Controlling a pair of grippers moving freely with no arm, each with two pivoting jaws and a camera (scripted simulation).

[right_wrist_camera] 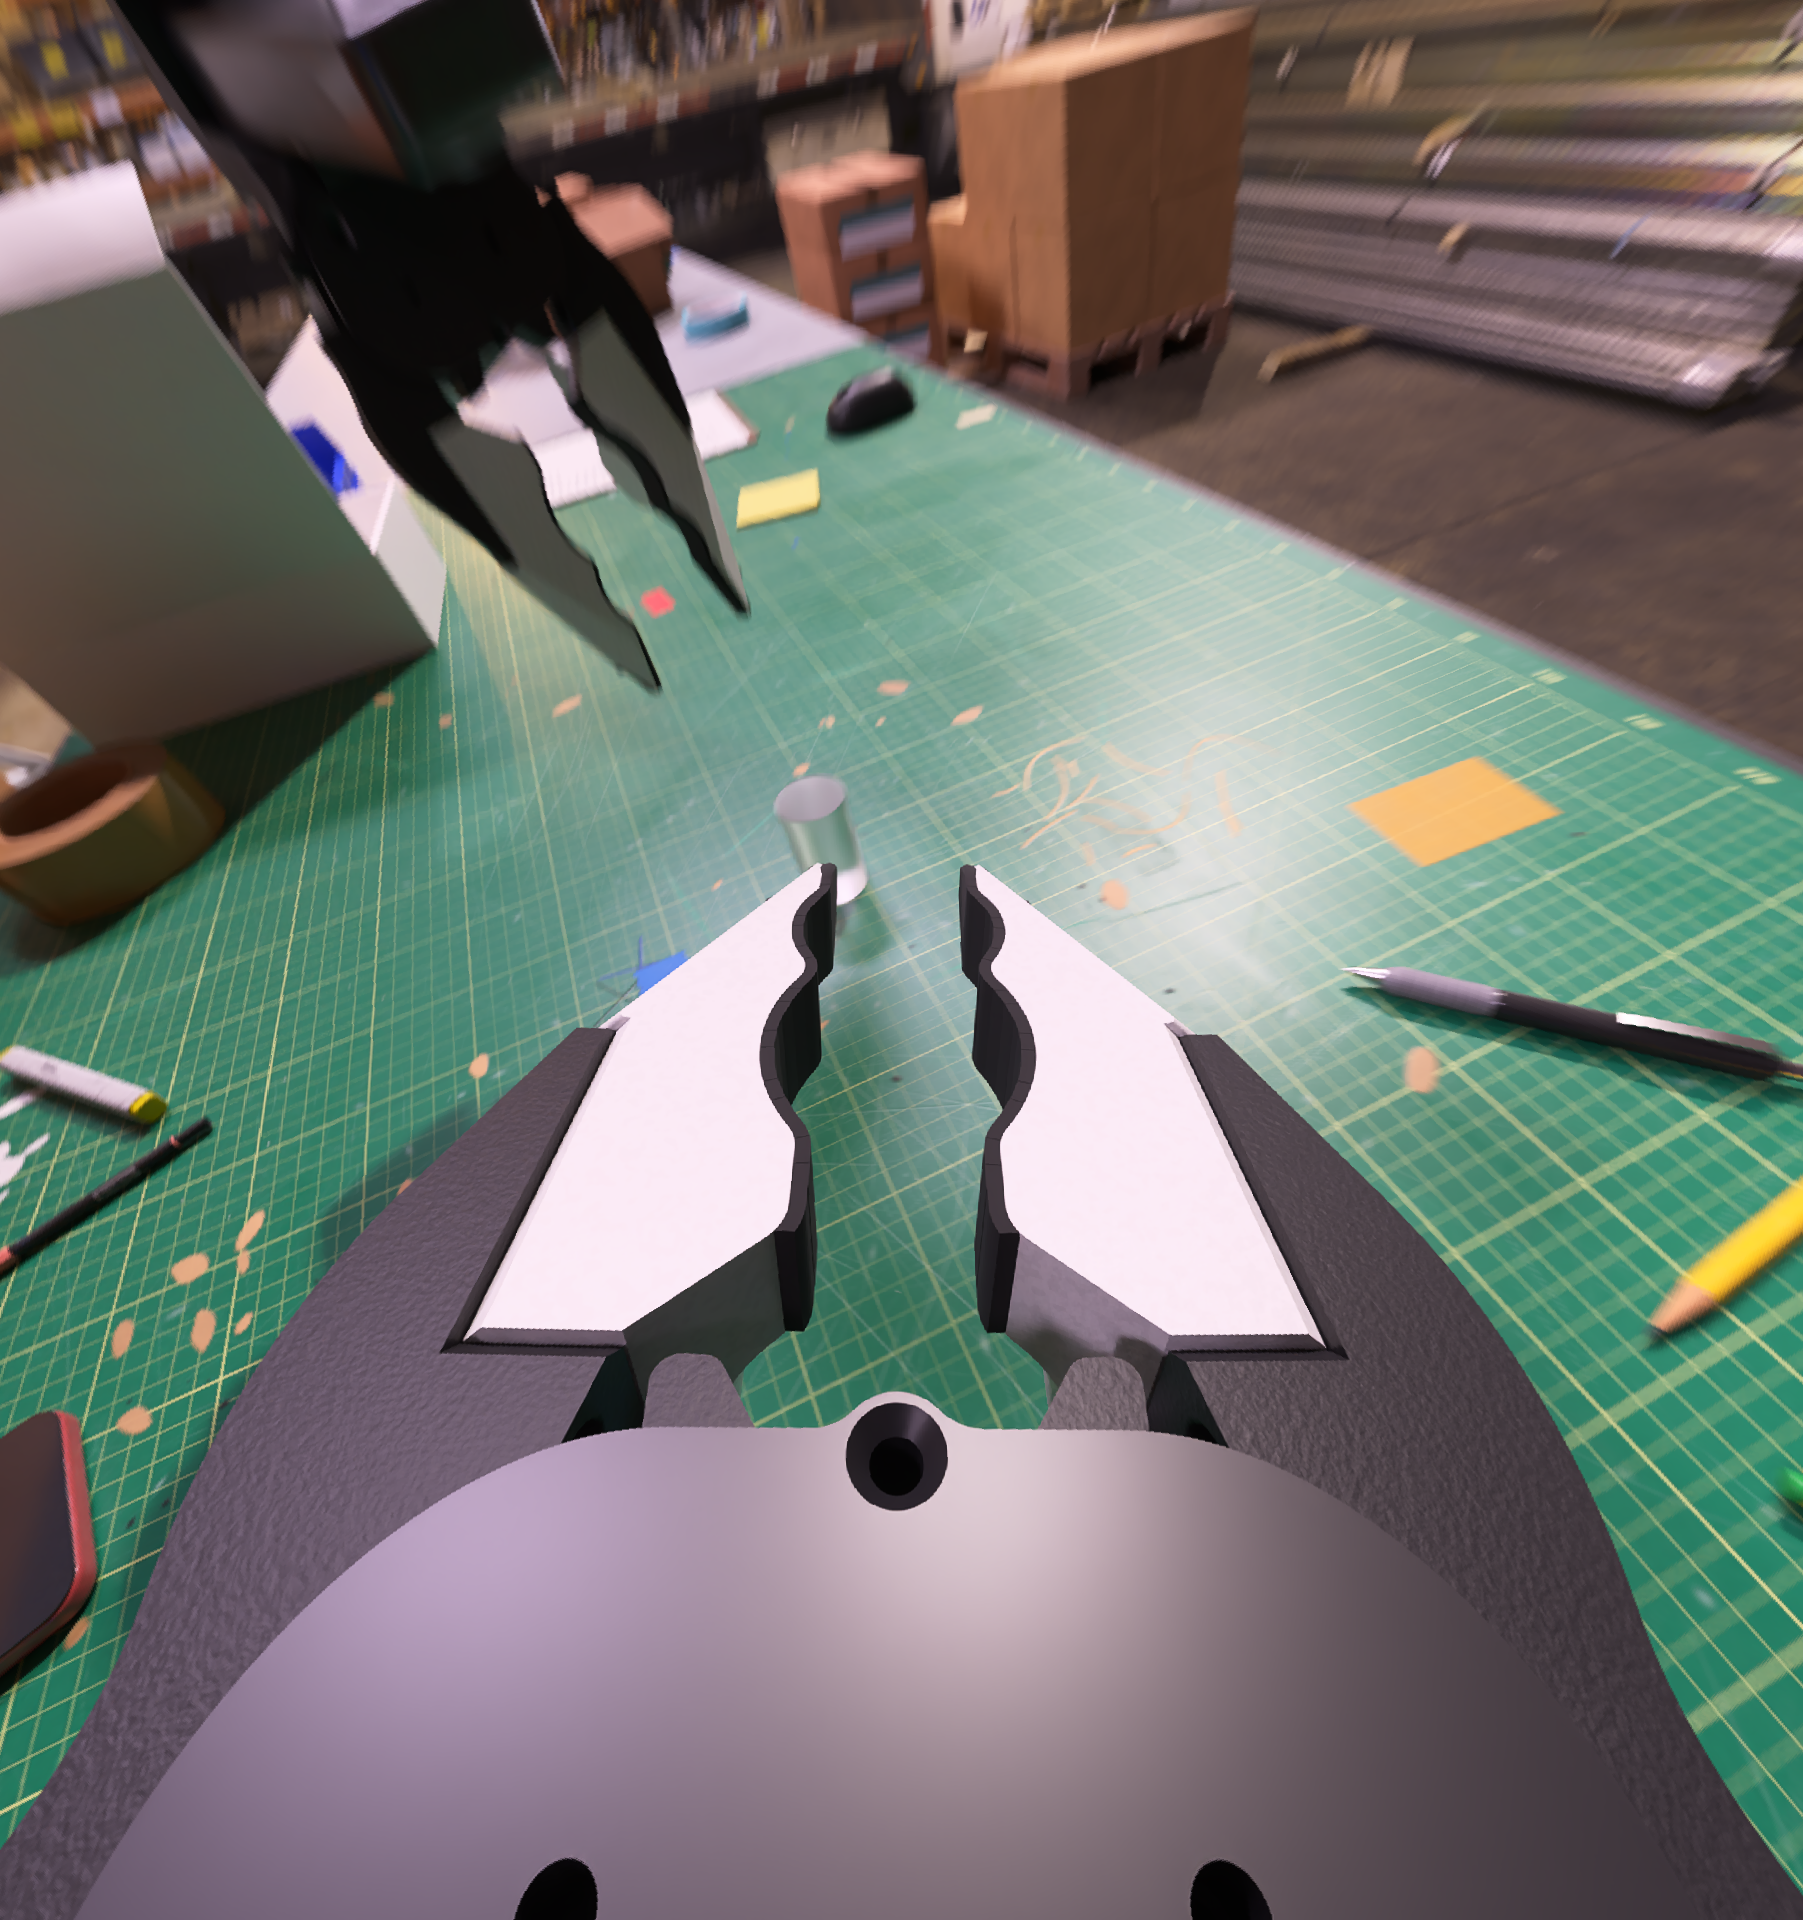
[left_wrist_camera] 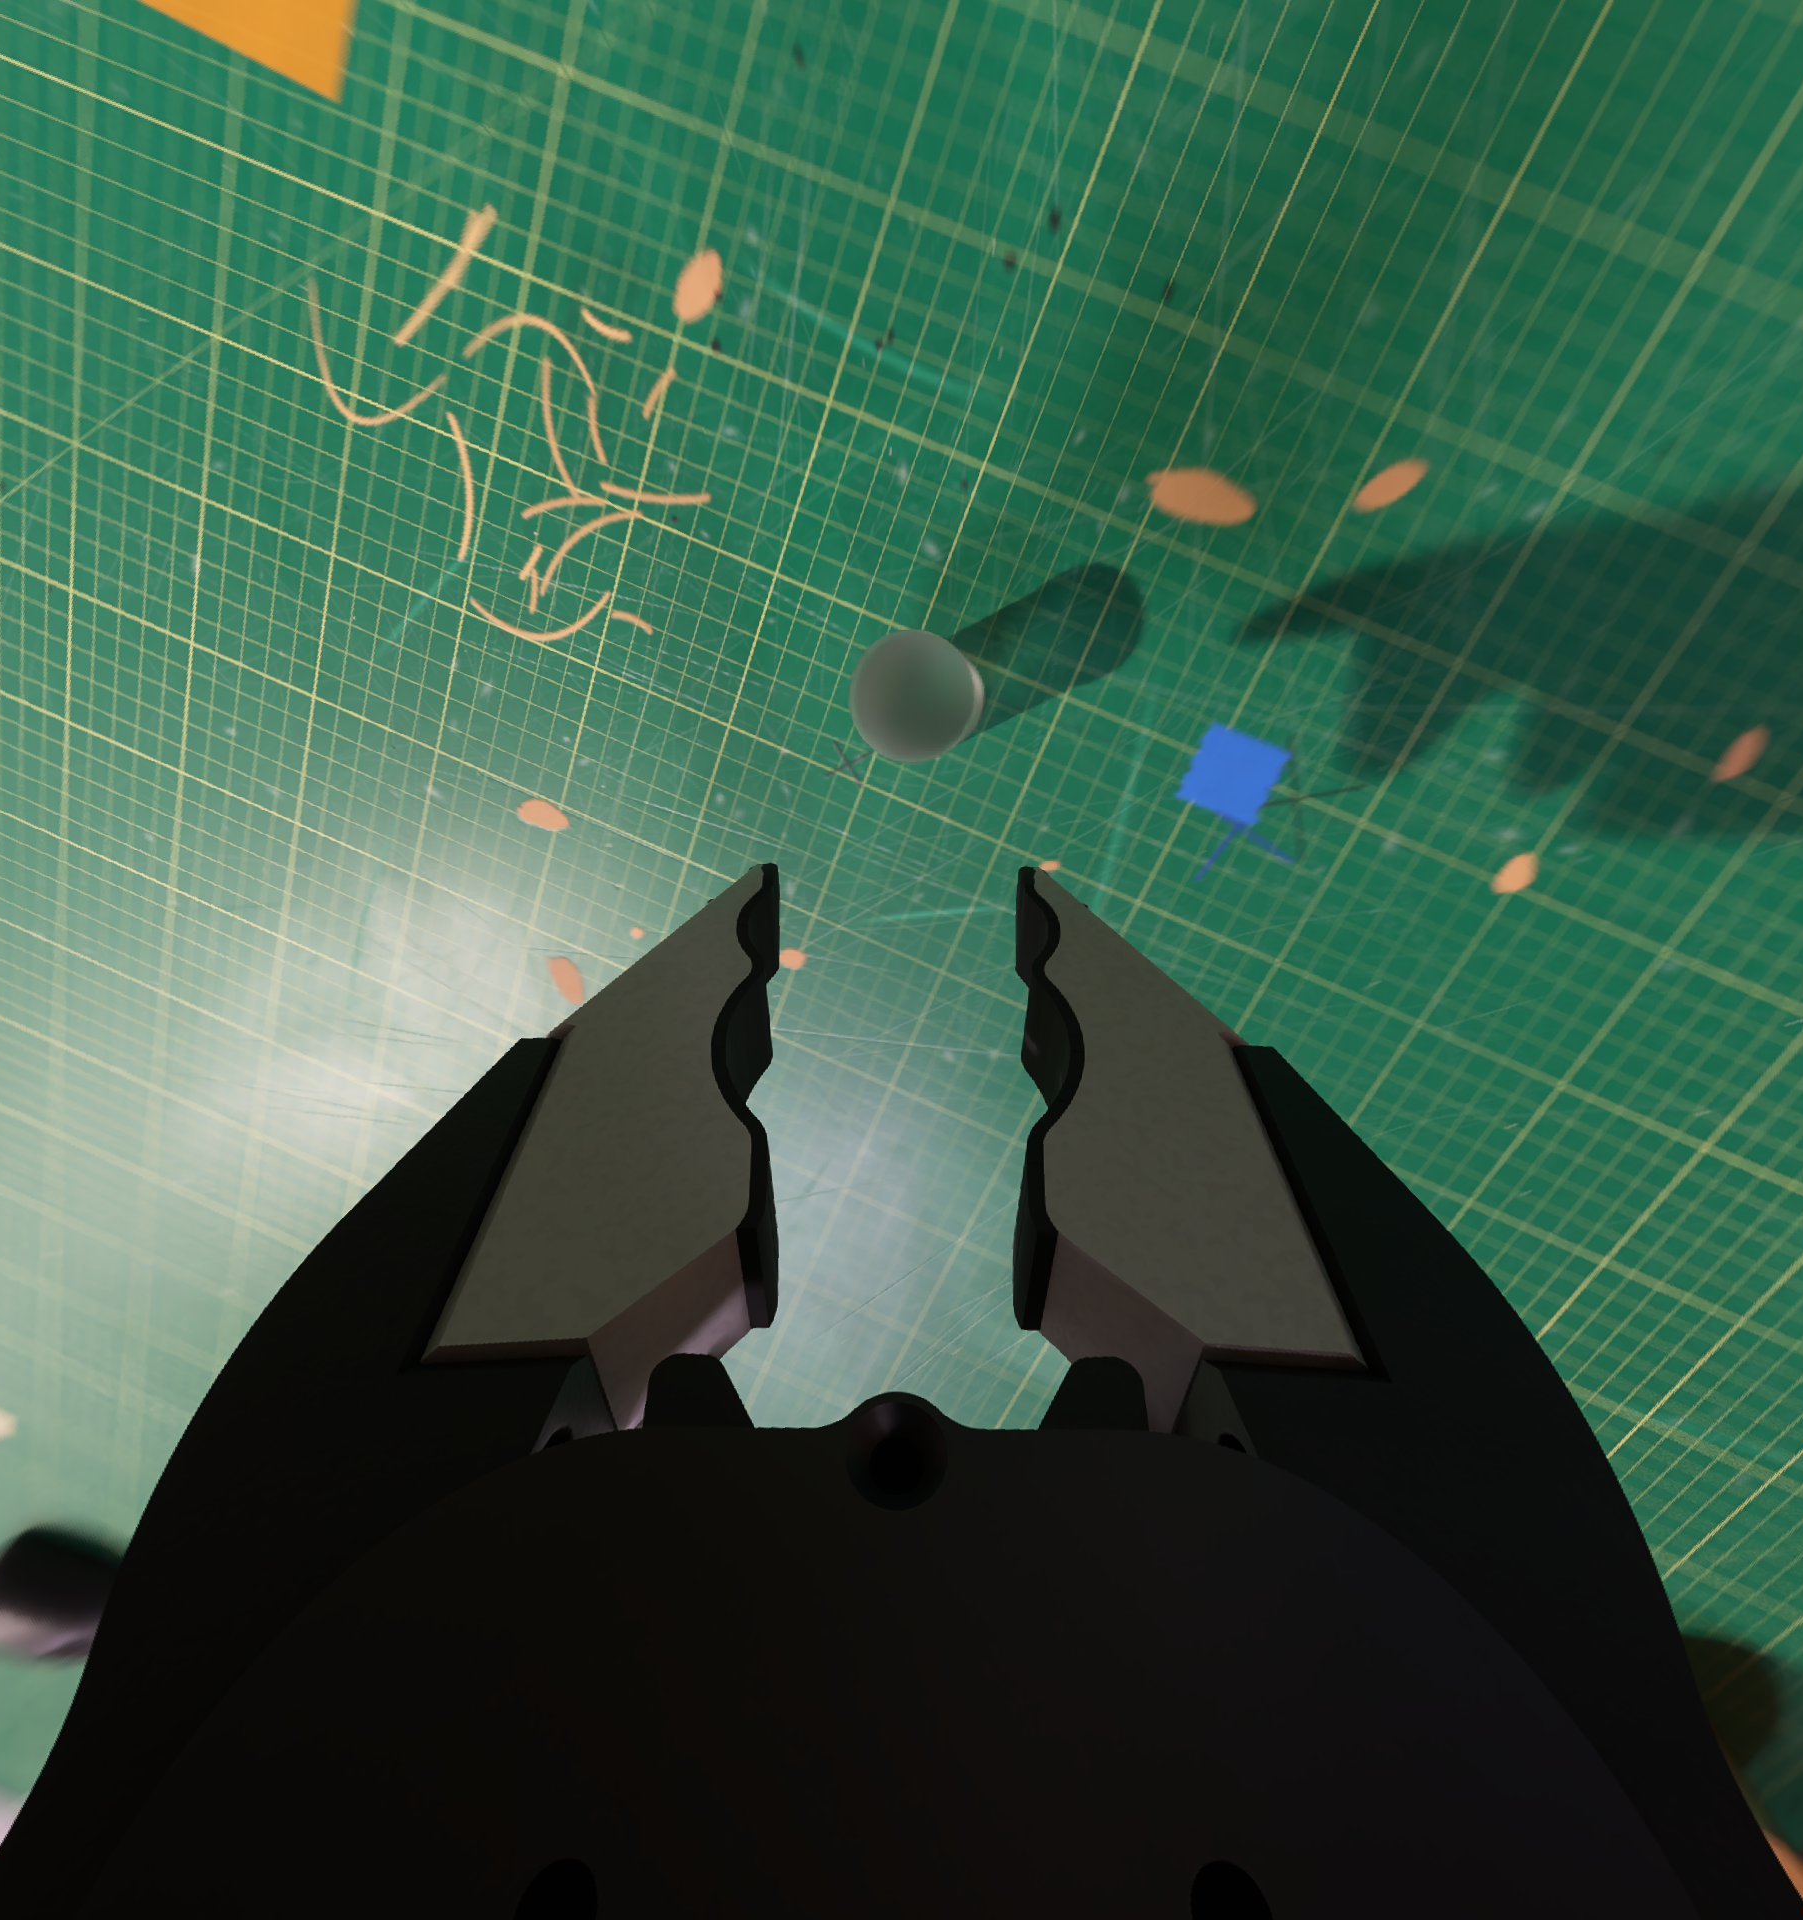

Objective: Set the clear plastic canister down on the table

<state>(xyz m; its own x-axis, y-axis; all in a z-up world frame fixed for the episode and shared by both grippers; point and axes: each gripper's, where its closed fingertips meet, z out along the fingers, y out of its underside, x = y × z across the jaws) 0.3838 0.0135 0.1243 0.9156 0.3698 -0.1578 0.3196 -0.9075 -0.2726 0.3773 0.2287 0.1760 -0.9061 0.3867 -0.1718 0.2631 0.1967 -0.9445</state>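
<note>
The clear plastic canister (left_wrist_camera: 916, 694) stands upright on the green cutting mat (left_wrist_camera: 1396, 312), seen from above in the left wrist view. My left gripper (left_wrist_camera: 897, 883) is open and empty, high above the mat, with the canister just beyond its fingertips. In the right wrist view the canister (right_wrist_camera: 819, 831) stands on the mat just past my right gripper (right_wrist_camera: 897, 883), which is open and empty and low over the mat. The left gripper (right_wrist_camera: 699, 644) shows there too, hanging open above and behind the canister.
A grey box (right_wrist_camera: 149, 499) and a brown tape roll (right_wrist_camera: 86, 831) stand at left. A marker (right_wrist_camera: 81, 1083), pencils (right_wrist_camera: 1759, 1236), a pen (right_wrist_camera: 1583, 1023), a phone (right_wrist_camera: 3, 1558), a mouse (right_wrist_camera: 869, 400) and coloured paper squares (right_wrist_camera: 1453, 808) lie around. The mat's edge (right_wrist_camera: 1499, 644) runs along the right.
</note>
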